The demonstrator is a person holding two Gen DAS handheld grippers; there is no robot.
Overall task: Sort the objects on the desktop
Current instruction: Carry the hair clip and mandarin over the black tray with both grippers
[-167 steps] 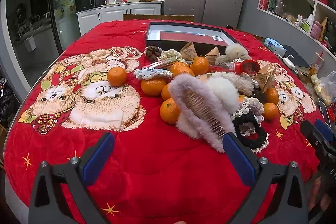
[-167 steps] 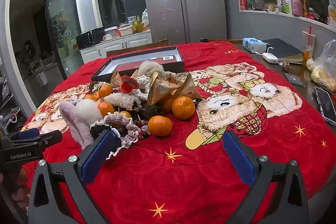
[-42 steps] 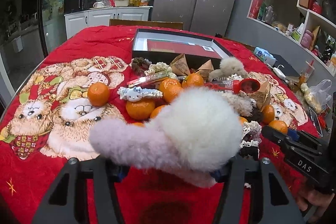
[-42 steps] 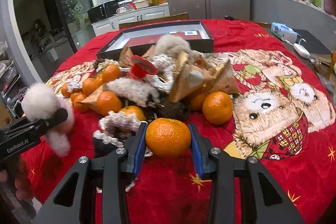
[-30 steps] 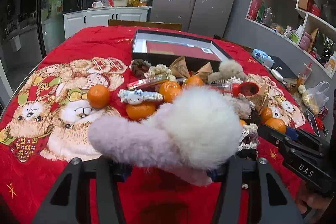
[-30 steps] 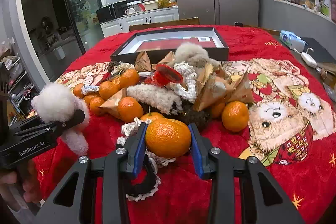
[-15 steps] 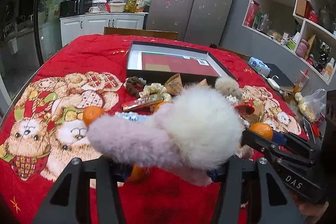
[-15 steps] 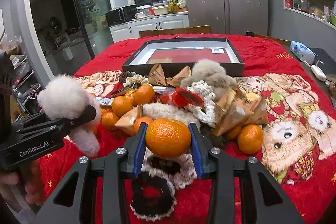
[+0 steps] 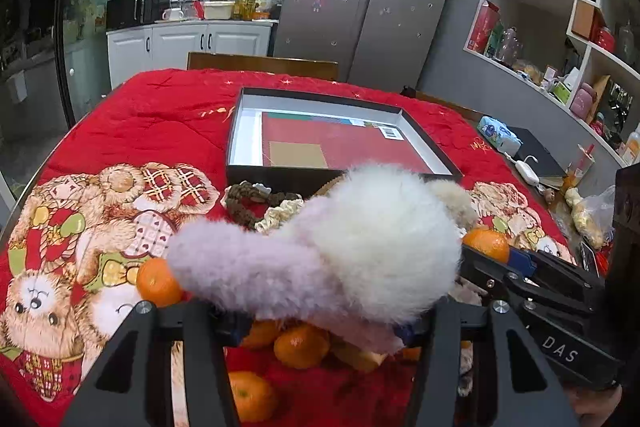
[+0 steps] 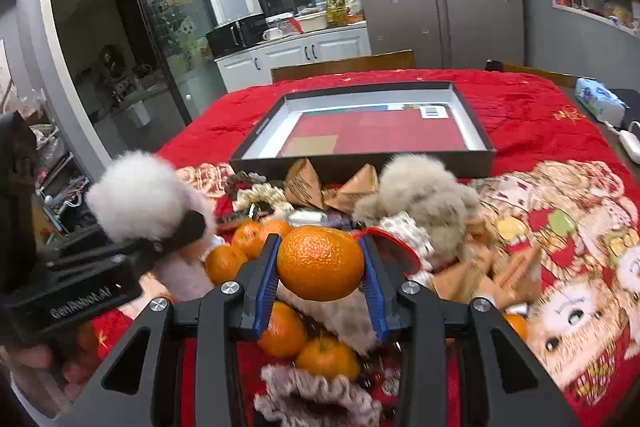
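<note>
My left gripper point(image 9: 316, 323) is shut on a fluffy pink-and-white hair clip point(image 9: 344, 247), which hides its fingertips. The same clip point(image 10: 140, 195) shows in the right wrist view, held above the pile's left side. My right gripper point(image 10: 320, 267) is shut on an orange point(image 10: 320, 263), its blue pads pressing both sides. In the left wrist view that orange point(image 9: 486, 245) sits at the right. Both loads hang above the pile, short of the shallow black box point(image 10: 360, 159), which lies open with a red sheet on its floor.
On the red quilted cloth point(image 9: 152, 123) lie several oranges point(image 10: 282, 333), scrunchies point(image 10: 260, 197), folded paper cones point(image 10: 306, 187) and a beige fluffy ball point(image 10: 424, 187). A tissue pack point(image 9: 498, 135) and a plastic bag point(image 9: 592, 211) sit by the right edge. A wooden chair back point(image 9: 260, 61) stands behind the table.
Both grippers have moved forward over the pile toward the black box and risen a little, each keeping its load. The box looks nearer and larger in both views.
</note>
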